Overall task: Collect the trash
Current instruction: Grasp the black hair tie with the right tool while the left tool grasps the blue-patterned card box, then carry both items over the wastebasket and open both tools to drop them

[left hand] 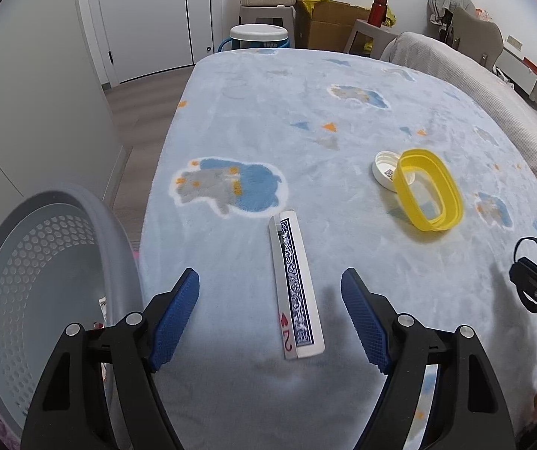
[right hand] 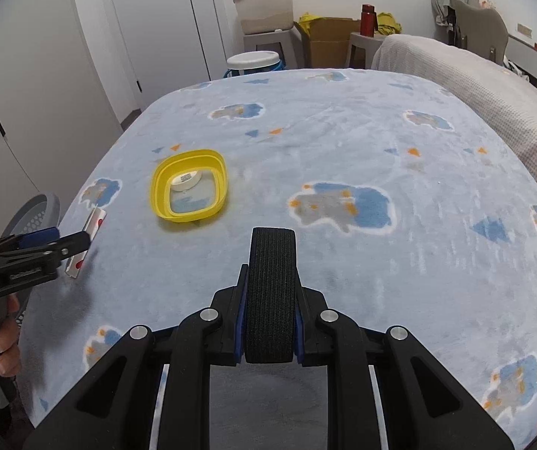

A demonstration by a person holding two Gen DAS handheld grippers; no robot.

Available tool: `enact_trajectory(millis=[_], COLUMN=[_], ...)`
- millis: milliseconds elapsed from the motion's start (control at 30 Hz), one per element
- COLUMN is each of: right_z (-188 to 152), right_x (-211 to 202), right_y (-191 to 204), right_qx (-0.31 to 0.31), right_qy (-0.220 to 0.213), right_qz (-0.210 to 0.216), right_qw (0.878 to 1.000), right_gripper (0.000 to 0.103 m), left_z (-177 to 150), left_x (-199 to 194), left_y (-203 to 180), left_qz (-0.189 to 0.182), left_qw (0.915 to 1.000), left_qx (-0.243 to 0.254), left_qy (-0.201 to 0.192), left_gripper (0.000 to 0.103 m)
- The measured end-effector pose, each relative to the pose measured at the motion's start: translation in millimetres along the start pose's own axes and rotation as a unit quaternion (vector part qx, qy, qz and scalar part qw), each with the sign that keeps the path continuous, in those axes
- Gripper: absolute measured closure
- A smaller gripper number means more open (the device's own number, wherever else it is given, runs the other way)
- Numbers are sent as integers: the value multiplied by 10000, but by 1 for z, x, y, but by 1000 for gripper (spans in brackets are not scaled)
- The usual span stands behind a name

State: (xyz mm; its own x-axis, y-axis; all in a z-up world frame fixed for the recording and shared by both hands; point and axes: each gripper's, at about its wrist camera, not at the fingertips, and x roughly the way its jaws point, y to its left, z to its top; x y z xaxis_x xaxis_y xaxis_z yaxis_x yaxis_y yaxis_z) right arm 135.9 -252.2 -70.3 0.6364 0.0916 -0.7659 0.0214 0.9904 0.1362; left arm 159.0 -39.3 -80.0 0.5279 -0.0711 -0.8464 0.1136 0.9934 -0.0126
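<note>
A playing-card box (left hand: 295, 288) lies on the blue blanket between the open blue fingers of my left gripper (left hand: 270, 300), which hovers just above it. The box also shows in the right wrist view (right hand: 90, 238), partly behind the left gripper (right hand: 43, 242). A yellow plastic ring lid (left hand: 429, 189) and a white round cap (left hand: 385, 169) lie further right; both show in the right wrist view, the ring (right hand: 189, 190) with the cap (right hand: 186, 180) seen through it. My right gripper (right hand: 271, 262) is shut on a black wheel-like roll (right hand: 271, 292).
A grey perforated trash basket (left hand: 43, 288) stands at the bed's left edge, with scraps inside. The blue blanket (left hand: 306, 112) covers the bed. A beige cover (right hand: 493, 86) lies at right. Stools, boxes and a bucket stand beyond the far edge.
</note>
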Motion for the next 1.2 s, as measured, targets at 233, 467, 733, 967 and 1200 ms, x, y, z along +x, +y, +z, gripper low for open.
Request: enact_trajectory(millis=[233, 467, 733, 967, 1200], right_z=[0, 0, -3, -15, -37], right_x=[-2, -3, -1, -10, -26], right_y=[3, 3, 5, 25, 57], right_qx=[-23, -22, -18, -167, -149], right_qy=[-18, -26, 13, -39, -47], right_qz=[94, 115, 54, 30, 299], right_qw=[10000, 9999, 10000, 9998, 9994], right_gripper=[84, 84, 84, 84, 84], left_z=[0, -6, -26, -49, -66], left_x=[9, 3, -17, -47, -77], left_y=[-8, -19, -22, -18, -5], left_qz=[115, -91, -341, -537, -571], left_qw=[9997, 9992, 9979, 9965, 9961], left_qx=[203, 390, 555, 641, 643], left_qy=[-17, -75, -32, -68, -205], left_gripper=[52, 87, 87, 87, 87])
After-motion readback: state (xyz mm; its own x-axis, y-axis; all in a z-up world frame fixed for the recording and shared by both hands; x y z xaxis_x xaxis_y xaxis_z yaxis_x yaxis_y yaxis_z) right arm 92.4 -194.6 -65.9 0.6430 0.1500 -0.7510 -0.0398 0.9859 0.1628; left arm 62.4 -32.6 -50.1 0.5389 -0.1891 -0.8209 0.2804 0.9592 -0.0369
